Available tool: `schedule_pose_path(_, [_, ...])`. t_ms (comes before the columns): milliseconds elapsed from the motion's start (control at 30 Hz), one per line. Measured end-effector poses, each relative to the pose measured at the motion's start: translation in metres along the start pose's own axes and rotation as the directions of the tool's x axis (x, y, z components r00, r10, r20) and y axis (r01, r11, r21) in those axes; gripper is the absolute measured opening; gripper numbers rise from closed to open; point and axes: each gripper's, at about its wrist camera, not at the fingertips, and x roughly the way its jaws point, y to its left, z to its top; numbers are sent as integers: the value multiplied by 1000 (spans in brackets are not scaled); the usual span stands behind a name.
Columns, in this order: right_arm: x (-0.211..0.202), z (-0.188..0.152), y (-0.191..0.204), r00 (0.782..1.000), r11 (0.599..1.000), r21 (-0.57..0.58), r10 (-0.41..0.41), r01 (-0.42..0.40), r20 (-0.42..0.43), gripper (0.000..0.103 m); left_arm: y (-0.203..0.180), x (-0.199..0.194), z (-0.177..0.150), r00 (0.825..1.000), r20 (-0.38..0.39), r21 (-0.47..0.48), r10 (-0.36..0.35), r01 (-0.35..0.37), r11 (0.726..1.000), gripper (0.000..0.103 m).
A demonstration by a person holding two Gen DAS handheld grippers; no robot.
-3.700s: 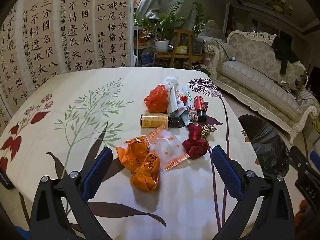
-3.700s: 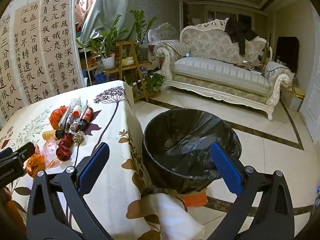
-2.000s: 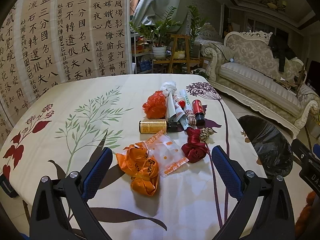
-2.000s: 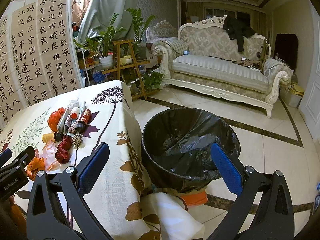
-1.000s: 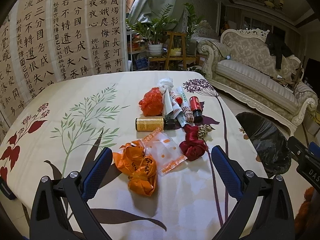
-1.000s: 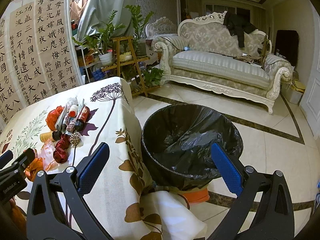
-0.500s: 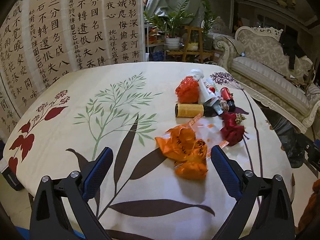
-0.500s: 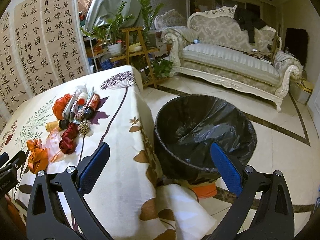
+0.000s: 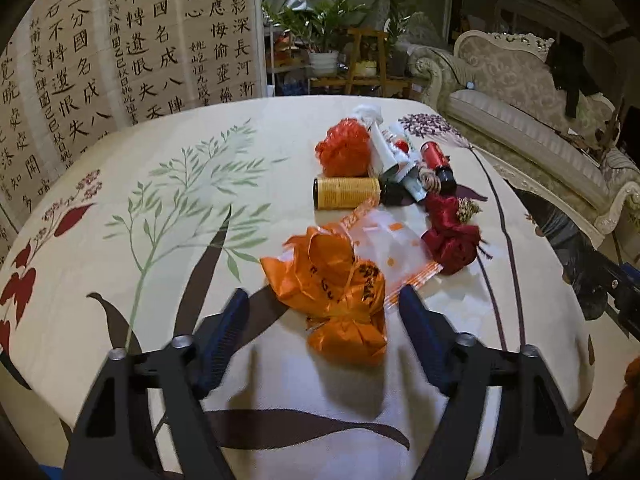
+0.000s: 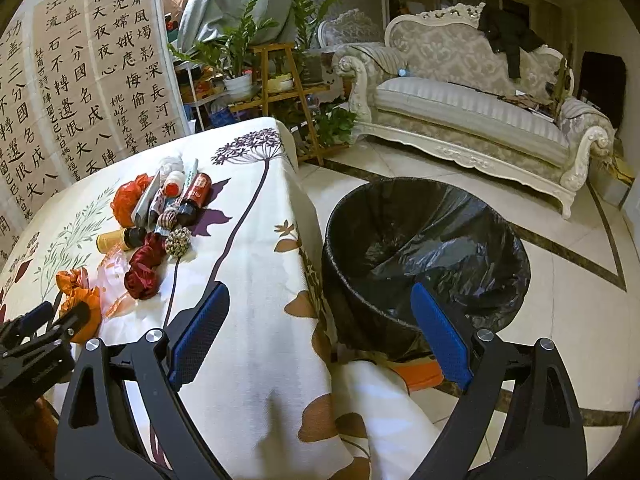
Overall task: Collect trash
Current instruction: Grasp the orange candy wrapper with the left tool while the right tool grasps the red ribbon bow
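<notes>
Only right view shows bin [image 10: 424,256], both tongs [image 9: 324,316] [image 10: 316,336] apart, orange wrapper [image 9: 336,292] between left pair.

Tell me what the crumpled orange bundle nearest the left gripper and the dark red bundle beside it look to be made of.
Orange bundle: looks like thin glossy plastic film or foil-like wrap; it holds sharp creases, catches highlights and carries dark print. Dark red bundle: probably satin-like fabric or ribbon; soft rounded folds with a silky sheen, no hard creases. Neither can be confirmed by look alone.

Dim, warm indoor light; heavy fisheye bending with black corners; left view slightly motion-blurred, right view sharper.
</notes>
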Motion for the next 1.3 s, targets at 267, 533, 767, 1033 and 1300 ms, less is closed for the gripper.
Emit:
schedule_pose_path(267, [2,0,19,999,999,-39,34,-34,-12,89,9,-6,-5,999,15,4,-31,31,1000,37])
schedule_pose_path(533, [12,11,58,992,987,-97,121,-125,-48,75,39,-12,3,999,34,-50,14,-12,999,37])
schedule_pose_path(767, [29,18,106,975,964,-159,200,-214,-98,53,71,-5,6,997,32,-87,69,-66,994,37])
schedule_pose_path(1033, [47,15,130,961,949,-189,220,-251,-170,26,83,1,7,997,28,-101,65,-62,993,37])
schedule_pose_path(1300, [31,18,118,969,954,-182,219,-237,-112,18,71,-5,10,998,51,-91,39,-34,995,37])
